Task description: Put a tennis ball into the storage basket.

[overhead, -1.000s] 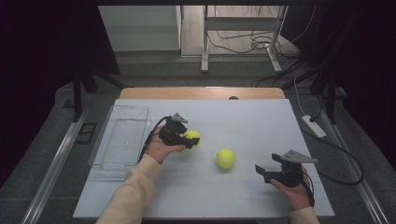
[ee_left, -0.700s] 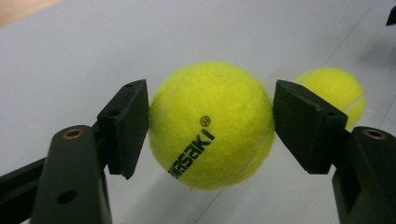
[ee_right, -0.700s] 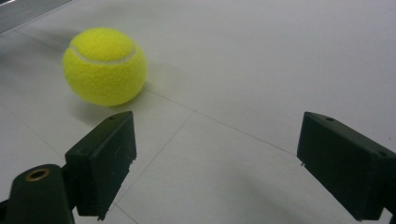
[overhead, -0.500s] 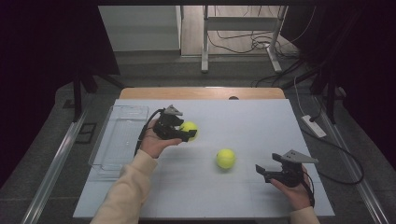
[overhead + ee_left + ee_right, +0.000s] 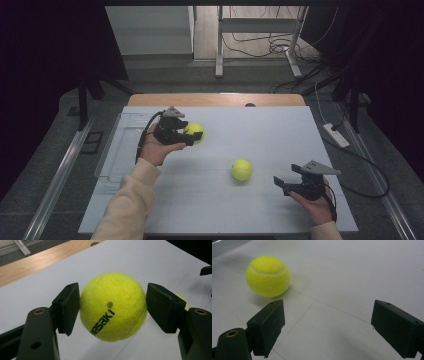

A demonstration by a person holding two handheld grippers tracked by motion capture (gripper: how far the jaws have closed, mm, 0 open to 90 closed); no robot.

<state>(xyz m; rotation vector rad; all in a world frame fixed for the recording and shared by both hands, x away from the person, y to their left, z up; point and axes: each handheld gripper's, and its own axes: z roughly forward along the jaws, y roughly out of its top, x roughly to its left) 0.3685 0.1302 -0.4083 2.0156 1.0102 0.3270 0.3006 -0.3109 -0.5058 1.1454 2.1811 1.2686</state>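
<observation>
A person at a white table (image 5: 280, 125) works a two-jaw gripper in each hand; the left gripper (image 5: 186, 136) has its jaws clamped on a yellow tennis ball (image 5: 113, 307), one jaw pressed to each side, and the ball looks lifted clear of the surface, just right of a clear plastic tray (image 5: 116, 150) at the table's left edge; the step in hand appears to be carrying this ball toward that tray, so the next move likely calls for swinging the hand leftward over the tray wall and parting the jaws only once the ball is above the tray floor; the left forearm, in a cream sleeve (image 5: 127, 205), reaches up from the bottom, wrist bent so the jaws point right; the right gripper (image 5: 281, 183) rests low near the right front corner, jaws wide apart and holding nothing, aimed left at a second ball (image 5: 267, 276) lying on the table nearby, not touching it.
</observation>
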